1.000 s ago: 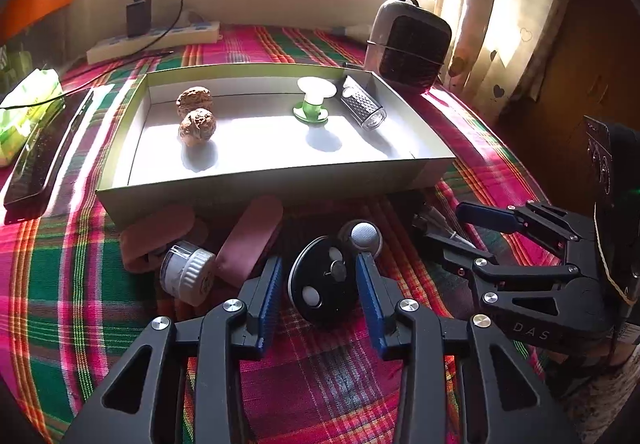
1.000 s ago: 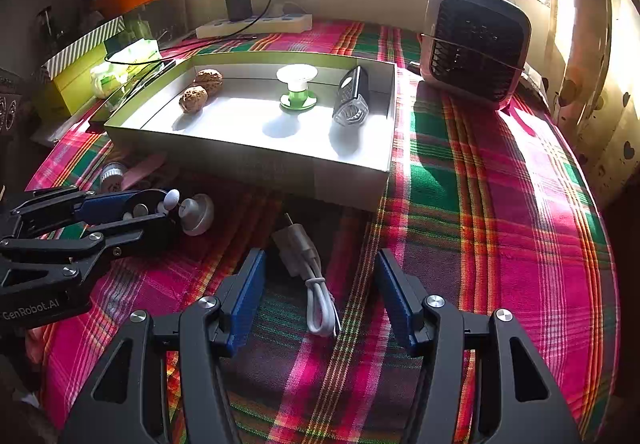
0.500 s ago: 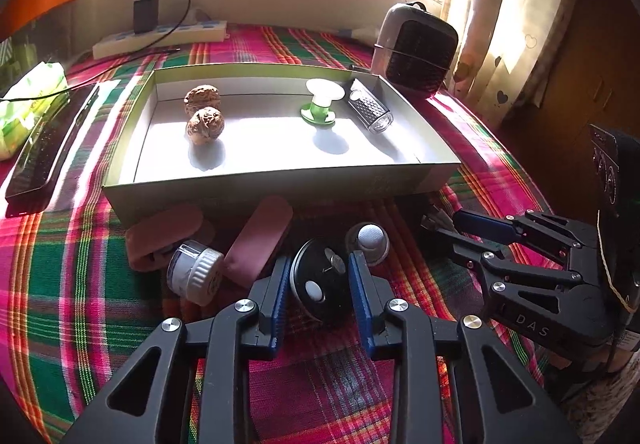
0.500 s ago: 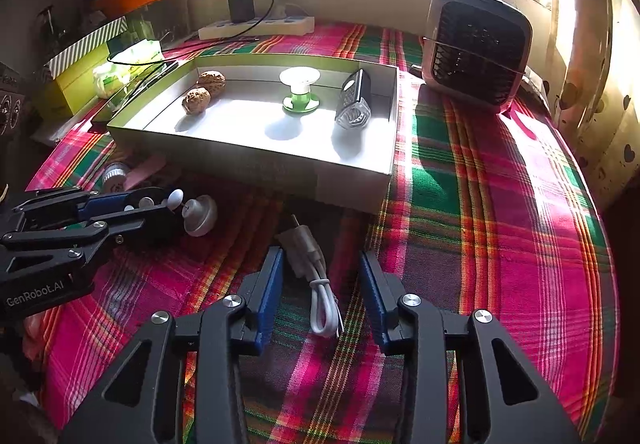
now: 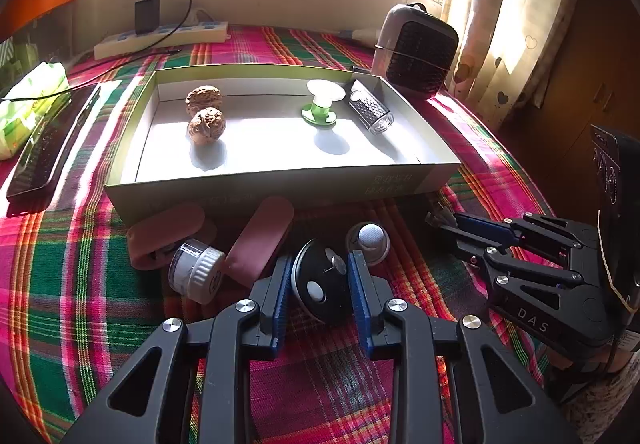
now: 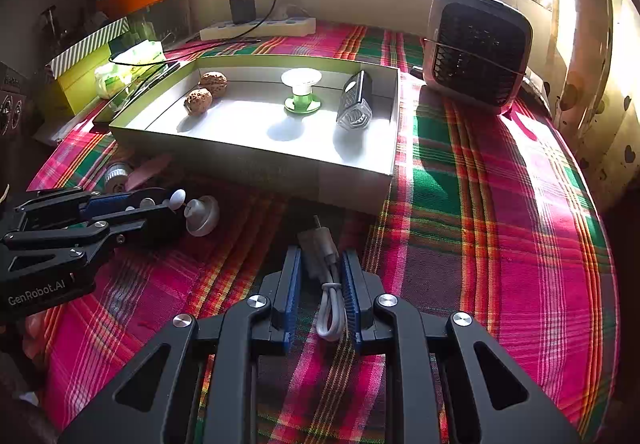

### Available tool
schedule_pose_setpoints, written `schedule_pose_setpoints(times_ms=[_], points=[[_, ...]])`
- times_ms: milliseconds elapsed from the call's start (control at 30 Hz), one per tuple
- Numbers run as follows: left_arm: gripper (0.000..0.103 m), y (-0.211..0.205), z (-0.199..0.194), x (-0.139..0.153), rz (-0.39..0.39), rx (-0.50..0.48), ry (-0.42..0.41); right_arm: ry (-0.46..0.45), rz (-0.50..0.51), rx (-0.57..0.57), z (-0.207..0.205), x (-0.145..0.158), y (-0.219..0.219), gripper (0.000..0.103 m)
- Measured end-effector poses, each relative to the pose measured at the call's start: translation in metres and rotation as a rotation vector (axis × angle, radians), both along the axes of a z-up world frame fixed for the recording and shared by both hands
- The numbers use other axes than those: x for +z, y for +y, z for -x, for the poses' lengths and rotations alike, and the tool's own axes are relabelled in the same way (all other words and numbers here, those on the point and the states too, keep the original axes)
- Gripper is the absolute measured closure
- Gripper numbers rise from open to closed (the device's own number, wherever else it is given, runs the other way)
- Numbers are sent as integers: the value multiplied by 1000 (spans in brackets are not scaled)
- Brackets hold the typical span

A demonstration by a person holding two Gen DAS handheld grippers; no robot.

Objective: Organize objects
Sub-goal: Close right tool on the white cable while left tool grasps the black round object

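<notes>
A shallow open box [image 5: 280, 184] [image 6: 360, 184] lies on the plaid cloth and holds two walnuts [image 5: 206, 124], a green and white spool [image 5: 322, 104] and a small grater [image 5: 370, 110]. My left gripper [image 5: 320, 286] is shut on a black disc [image 5: 316, 284] in front of the box. My right gripper [image 6: 320, 280] is shut on a grey USB cable [image 6: 326, 276] lying on the cloth; it also shows in the left wrist view [image 5: 448, 222].
Two pink cases [image 5: 260, 244], a white-capped jar [image 5: 196, 274] and a grey round knob [image 5: 370, 240] lie before the box. A small heater [image 6: 476, 48] stands at the back right. A power strip [image 5: 160, 38] and a dark remote [image 5: 44, 148] lie to the left.
Both grippers have closed: the left jaws came in onto the black disc, and the right jaws came in onto the USB cable.
</notes>
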State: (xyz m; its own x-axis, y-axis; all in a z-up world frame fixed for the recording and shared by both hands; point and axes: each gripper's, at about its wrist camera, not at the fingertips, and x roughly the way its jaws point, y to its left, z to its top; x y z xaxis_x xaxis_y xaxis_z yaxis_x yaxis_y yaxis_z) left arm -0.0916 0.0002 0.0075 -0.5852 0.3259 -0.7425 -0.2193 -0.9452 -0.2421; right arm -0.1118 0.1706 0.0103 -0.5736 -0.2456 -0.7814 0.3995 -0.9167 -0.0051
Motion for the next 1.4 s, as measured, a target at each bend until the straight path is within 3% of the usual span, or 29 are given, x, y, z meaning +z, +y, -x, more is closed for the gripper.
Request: schedule_pose_setpoints(times_ms=[767,1400], points=[[79,-1,-5,5,23,-7,19,7,2,-19,-1,2,3,83],[79,-9,-11,23,13,-1,63,26,56,-7,-5,22,-2,83]])
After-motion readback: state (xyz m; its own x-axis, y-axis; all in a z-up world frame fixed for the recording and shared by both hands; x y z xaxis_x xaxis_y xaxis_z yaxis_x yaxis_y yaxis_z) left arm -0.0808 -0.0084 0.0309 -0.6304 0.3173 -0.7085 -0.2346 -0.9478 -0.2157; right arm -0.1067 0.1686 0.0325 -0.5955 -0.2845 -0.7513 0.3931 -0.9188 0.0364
